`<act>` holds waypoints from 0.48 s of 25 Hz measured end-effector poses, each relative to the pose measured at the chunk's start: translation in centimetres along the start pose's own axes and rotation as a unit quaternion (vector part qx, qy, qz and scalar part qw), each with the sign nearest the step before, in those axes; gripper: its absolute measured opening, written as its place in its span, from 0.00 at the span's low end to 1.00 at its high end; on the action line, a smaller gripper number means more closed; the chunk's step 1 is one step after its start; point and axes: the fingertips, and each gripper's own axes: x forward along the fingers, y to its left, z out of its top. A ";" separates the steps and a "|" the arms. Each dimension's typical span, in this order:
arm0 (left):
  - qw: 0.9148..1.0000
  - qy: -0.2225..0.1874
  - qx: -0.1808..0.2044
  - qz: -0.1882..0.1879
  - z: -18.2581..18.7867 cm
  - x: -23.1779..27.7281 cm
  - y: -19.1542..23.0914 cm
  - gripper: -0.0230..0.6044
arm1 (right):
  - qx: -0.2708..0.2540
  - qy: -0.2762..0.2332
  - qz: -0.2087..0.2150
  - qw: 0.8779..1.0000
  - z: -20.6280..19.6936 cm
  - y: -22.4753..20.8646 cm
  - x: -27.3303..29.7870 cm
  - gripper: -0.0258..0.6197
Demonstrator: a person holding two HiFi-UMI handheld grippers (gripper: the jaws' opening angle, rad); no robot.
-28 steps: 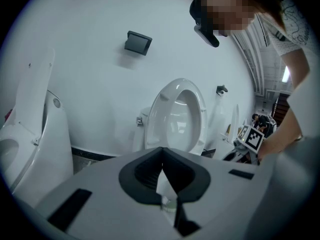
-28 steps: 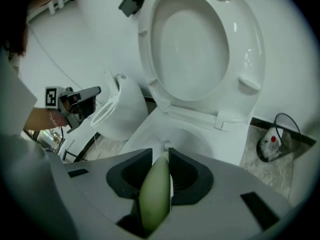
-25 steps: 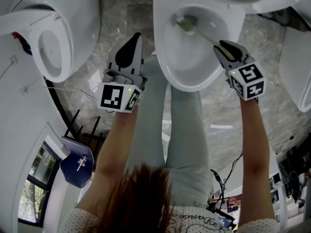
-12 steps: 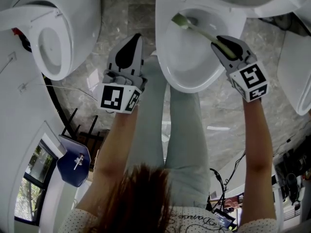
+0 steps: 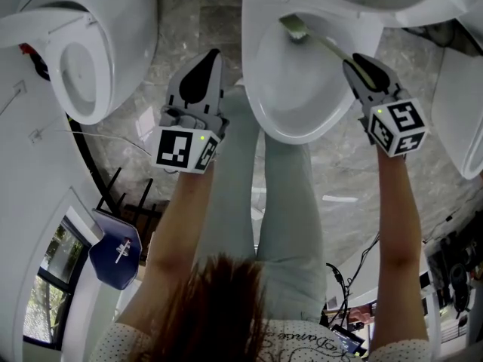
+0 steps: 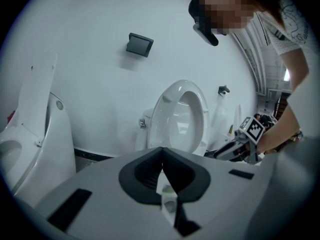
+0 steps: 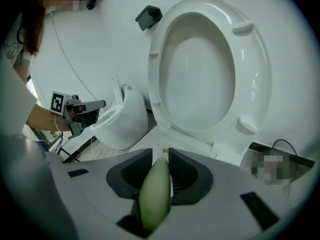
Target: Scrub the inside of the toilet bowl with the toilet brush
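Observation:
The white toilet bowl (image 5: 253,89) sits at the top middle of the head view, its seat and lid (image 7: 200,64) raised. A toilet brush with a green head (image 5: 294,27) rests against the bowl's back inner wall. Its pale green handle (image 7: 155,194) runs down and right into my right gripper (image 5: 356,66), which is shut on it at the bowl's right rim. My left gripper (image 5: 210,59) hangs over the floor left of the bowl, shut with nothing in it. In the left gripper view its jaws (image 6: 162,165) meet, pointing toward the bowl.
A second white toilet (image 5: 83,59) stands at the left and another white fixture (image 5: 462,104) at the right. The person's legs (image 5: 283,194) stand just in front of the bowl. A blue object (image 5: 113,251) and cables (image 5: 355,270) lie on the marble floor.
The brush head has swept from the back left of the bowl across to the right along the back wall. My right gripper has shifted slightly right. The left gripper has stayed still.

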 end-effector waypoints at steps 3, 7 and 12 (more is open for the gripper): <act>1.000 0.001 0.001 -0.004 0.1 0.1 -0.3 0.04 | 0.019 -0.006 -0.014 1.000 -0.2 -0.4 -0.4 0.22; 1.000 0.002 0.004 -0.008 0.2 0.2 -0.5 0.04 | 0.064 -0.021 -0.037 0.997 -0.7 -1.2 -1.2 0.21; 1.000 0.000 0.008 -0.018 0.5 0.4 -1.3 0.04 | 0.142 -0.053 -0.071 0.986 -2.0 -2.2 -2.7 0.21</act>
